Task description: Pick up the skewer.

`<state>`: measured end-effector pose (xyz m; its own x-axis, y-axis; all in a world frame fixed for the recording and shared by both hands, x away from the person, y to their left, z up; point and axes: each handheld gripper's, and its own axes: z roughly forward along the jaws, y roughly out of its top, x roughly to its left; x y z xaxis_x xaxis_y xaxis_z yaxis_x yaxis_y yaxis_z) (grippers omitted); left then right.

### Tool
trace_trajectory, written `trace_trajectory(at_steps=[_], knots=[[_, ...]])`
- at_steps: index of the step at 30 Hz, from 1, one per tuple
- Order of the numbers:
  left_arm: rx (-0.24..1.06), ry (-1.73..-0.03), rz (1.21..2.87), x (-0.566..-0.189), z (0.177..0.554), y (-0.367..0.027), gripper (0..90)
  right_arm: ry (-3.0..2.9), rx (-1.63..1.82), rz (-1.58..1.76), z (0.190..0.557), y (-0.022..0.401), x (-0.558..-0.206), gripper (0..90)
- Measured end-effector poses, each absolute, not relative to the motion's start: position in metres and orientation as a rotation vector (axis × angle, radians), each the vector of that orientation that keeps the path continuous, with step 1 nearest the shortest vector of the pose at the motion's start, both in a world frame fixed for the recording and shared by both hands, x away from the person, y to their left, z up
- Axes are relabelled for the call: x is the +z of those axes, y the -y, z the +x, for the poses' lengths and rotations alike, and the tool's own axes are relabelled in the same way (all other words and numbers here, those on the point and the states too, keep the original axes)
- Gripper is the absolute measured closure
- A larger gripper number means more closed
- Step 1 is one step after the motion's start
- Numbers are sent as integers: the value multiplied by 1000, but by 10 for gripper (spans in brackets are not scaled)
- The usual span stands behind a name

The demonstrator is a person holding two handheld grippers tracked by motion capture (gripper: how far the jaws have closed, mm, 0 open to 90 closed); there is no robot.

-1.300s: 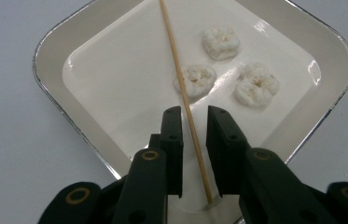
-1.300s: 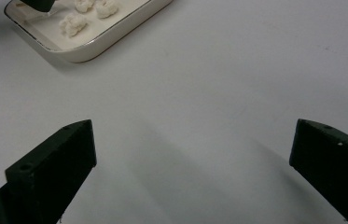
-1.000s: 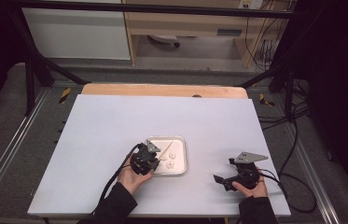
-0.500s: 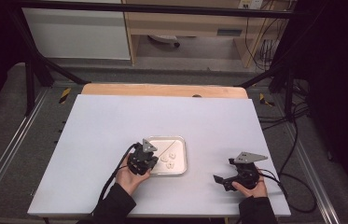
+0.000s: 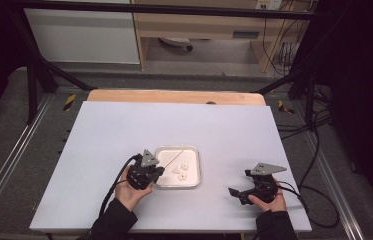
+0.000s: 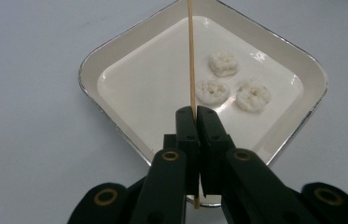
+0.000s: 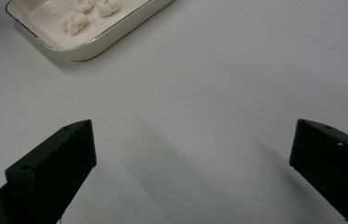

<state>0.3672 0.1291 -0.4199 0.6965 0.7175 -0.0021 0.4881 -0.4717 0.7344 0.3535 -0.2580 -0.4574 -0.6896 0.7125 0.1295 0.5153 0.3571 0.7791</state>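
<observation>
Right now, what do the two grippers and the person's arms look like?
Both are black. The left gripper has two flat rectangular jaws on hinged links with brass-coloured pivot rings. The right gripper has blocky, wedge-tipped jaws with small screw holes. Each carries a grey three-cornered plate on top and trails a black cable. The person wears dark sleeves.

High view looks down from afar; both tool views closely share the tray [image 6: 115, 46].

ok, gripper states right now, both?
Left gripper: shut on the skewer, over the tray.
Right gripper: open, nothing between the jaws, over bare table.
</observation>
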Motion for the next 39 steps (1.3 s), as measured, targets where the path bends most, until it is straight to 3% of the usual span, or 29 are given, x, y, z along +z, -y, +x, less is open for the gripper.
trace_trajectory(at_steps=[22, 39], knots=[[313, -747, 2191, -416, 360, -136, 883, -2412, 1039, 893, 350, 230, -448, 10], [260, -605, 2291, -403, 363, -100, 884, -2420, 884, 661, 343, 209, -434, 43]])
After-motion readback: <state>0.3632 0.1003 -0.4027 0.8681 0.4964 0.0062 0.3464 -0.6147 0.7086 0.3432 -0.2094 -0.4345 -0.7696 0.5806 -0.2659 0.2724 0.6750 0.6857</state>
